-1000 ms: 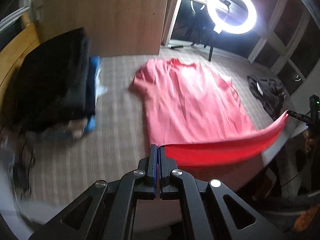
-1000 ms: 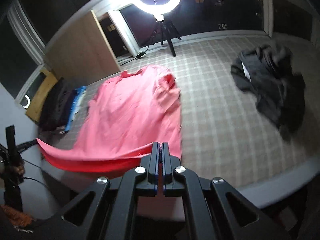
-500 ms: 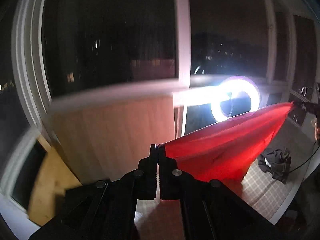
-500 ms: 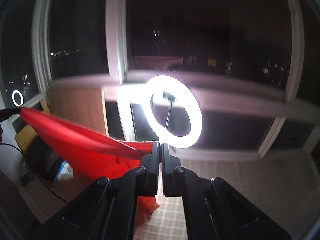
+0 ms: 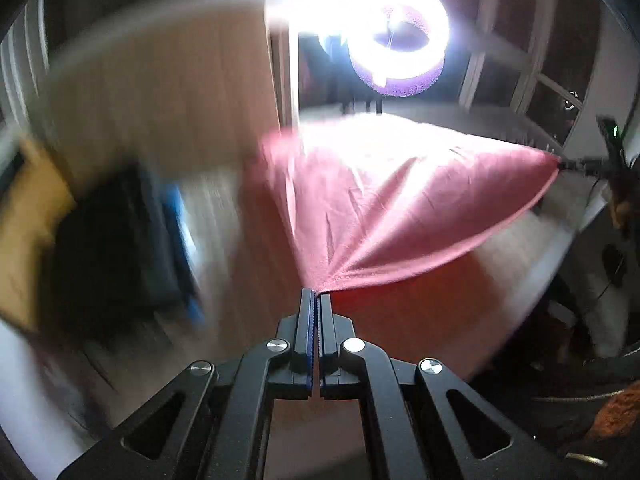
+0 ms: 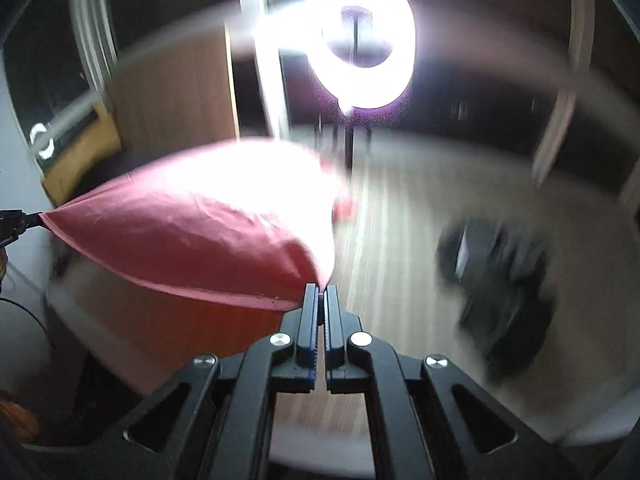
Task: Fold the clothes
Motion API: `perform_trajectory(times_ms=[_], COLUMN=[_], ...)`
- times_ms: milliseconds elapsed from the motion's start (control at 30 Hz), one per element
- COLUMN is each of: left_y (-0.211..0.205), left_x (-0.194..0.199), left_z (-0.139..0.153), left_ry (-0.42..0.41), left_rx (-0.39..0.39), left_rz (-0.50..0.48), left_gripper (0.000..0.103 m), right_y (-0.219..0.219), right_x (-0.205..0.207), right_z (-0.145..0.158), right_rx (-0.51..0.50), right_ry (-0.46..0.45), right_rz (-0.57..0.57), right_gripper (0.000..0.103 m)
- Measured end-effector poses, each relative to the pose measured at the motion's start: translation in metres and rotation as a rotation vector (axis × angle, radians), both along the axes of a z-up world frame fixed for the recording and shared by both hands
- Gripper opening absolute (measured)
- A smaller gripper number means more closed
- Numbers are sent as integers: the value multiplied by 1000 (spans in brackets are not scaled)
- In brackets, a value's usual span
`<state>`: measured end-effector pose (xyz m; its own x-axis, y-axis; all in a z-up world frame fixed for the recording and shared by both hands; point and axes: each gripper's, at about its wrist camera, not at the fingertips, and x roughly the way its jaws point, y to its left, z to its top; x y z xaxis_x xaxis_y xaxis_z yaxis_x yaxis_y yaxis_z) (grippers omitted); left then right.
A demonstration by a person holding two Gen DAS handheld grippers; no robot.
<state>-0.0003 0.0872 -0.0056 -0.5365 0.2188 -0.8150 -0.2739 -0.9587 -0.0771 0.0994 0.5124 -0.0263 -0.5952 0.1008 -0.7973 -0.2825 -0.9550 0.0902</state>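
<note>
Above the bed's near edge, left gripper (image 5: 319, 296) and right gripper (image 6: 321, 289) each pinch 1 hem corner of the light, limp pink shirt (image 5: 400, 200), jaws nearly closed; corners look the best hold.

— What light is seen in the room?

— A bright ring light (image 6: 362, 40) on a dark stand is seen at the far side; its glare is smeared by motion blur. Dark window panes (image 5: 552, 92) in pale frames are seen behind and to the right of it.

— And the furniture and floor?

— A light wooden panel (image 5: 160, 92) is seen at the left, with a yellowish wooden piece (image 6: 80, 152) beside it. The pale floor (image 6: 400, 240) is blurred into streaks, so its pattern cannot be told.
</note>
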Motion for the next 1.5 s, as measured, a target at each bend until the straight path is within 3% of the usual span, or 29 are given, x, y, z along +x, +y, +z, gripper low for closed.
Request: perform_trajectory(times_ms=[67, 167, 333, 667, 900, 1033, 1167, 1267, 1367, 1467, 1500], left_y=[-9, -6, -4, 10, 16, 16, -12, -38, -54, -50, -48], left_x=[8, 19, 36, 58, 65, 67, 72, 57, 18, -29, -45], left_z=[-54, -111, -154, -175, -179, -186, -161, -124, -72, -21, -10], left_ry=[-111, -214, -294, -320, -331, -406, -399, -330, -216, -86, -55], left_rx=[56, 46, 53, 39, 38, 45, 46, 40, -7, -68, -79], left_rz=[37, 40, 41, 20, -3, -27, 23, 103, 148, 139, 141], left_gripper=[1, 1, 1, 1, 1, 3, 6, 6, 6, 10, 10], right_y=[-2, -8, -22, -25, -34, -37, -37, -25, -6, 12, 17], right_x=[8, 18, 30, 44, 27, 26, 33, 34, 18, -15, -30], right_z=[-61, -133, -195, -198, -209, -218, -195, -149, -88, -26, -10], right_rx=[-72, -125, -137, -142, -123, -132, -187, -216, -189, -93, -52], right_ry=[-97, -207, -308, -336, -387, -433, -431, -345, -240, -148, -127], right_rz=[-31, -61, -77, -100, -77, -69, -60, -76, -87, -64, -51], right_gripper=[2, 2, 2, 2, 2, 3, 9, 13, 13, 14, 20])
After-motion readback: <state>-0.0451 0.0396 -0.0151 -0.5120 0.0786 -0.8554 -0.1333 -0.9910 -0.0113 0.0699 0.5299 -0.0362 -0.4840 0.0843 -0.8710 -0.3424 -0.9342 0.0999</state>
